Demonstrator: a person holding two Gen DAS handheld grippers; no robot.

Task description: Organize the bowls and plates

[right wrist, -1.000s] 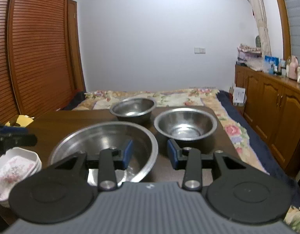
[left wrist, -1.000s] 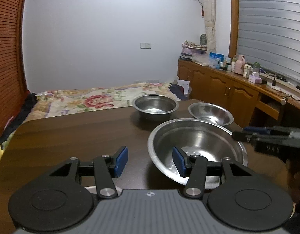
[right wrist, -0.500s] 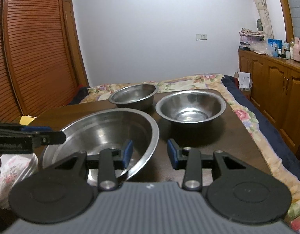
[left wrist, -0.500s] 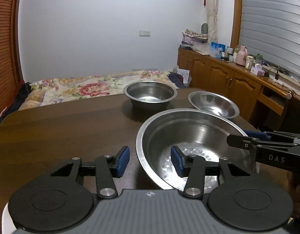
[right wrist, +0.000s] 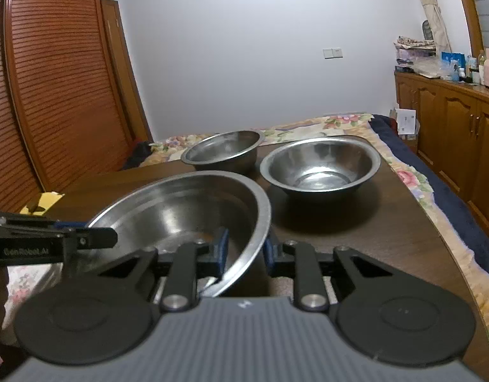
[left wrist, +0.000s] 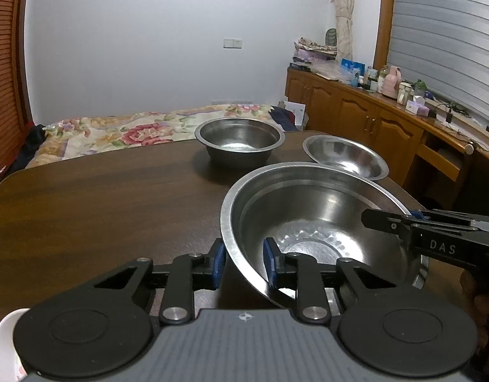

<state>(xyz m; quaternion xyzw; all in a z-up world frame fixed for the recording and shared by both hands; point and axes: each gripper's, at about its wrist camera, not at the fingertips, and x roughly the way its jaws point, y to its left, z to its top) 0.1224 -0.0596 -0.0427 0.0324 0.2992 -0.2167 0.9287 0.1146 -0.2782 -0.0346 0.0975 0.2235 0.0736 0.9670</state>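
Two sets of jaws, mine, have just been closing on the one big steel bowl [left wrist: 321,222]: my left gripper [left wrist: 243,262] straddles its near-left rim, one blue pad outside the wall and one inside, and my right gripper [right wrist: 243,251] does the same on the opposite rim. Both look clenched on the thin metal, though I cannot see whether the pads are fully seated. The bowl sits on the dark tabletop [left wrist: 101,197], tipped a little in the right wrist view, so it may be starting to come off the wood. Beyond it stand two smaller steel bowls, the far-left bowl [left wrist: 239,141] and the far-right bowl [left wrist: 344,156], near each other but apart and not nested. At my left a white flowered dish [right wrist: 24,281] shows at the tabletop's edge. I judge the step in hand to be the two-handed grasp of the largest bowl, early in the sorting, since nothing is stacked yet. The next move calls for lifting both sides evenly so the slick rim does not slip from the pads, then setting it down level where the smaller bowls can nest inside.
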